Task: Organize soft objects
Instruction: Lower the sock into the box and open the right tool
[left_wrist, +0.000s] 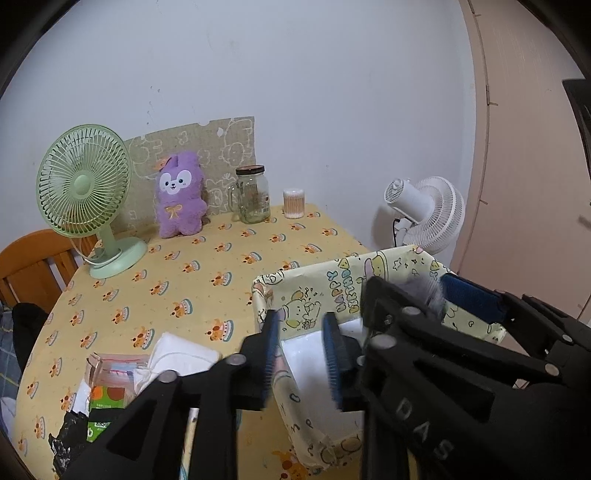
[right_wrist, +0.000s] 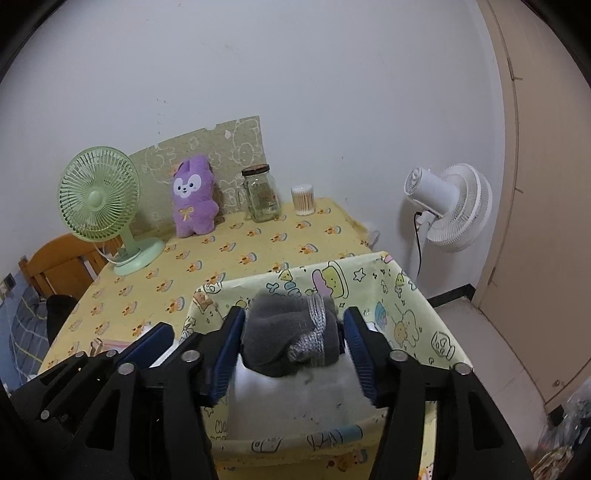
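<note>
A yellow cartoon-print box (right_wrist: 373, 280) stands open at the table's near right; it also shows in the left wrist view (left_wrist: 332, 280). My right gripper (right_wrist: 293, 345) is shut on a rolled grey sock (right_wrist: 288, 332) and holds it over the box's white inside. In the left wrist view the right gripper (left_wrist: 406, 295) shows above the box with a bit of grey sock (left_wrist: 424, 291) between its pads. My left gripper (left_wrist: 301, 354) is open and empty, its fingers astride the box's left wall. A purple plush bunny (right_wrist: 194, 197) stands upright at the back by the wall.
A green desk fan (right_wrist: 101, 206), a glass jar (right_wrist: 262, 194) and a cotton-swab tub (right_wrist: 303, 200) stand along the back. White cloth (left_wrist: 181, 356) and packets (left_wrist: 107, 391) lie near the front left. A white floor fan (right_wrist: 450, 206) stands right of the table, a wooden chair (left_wrist: 33, 266) left.
</note>
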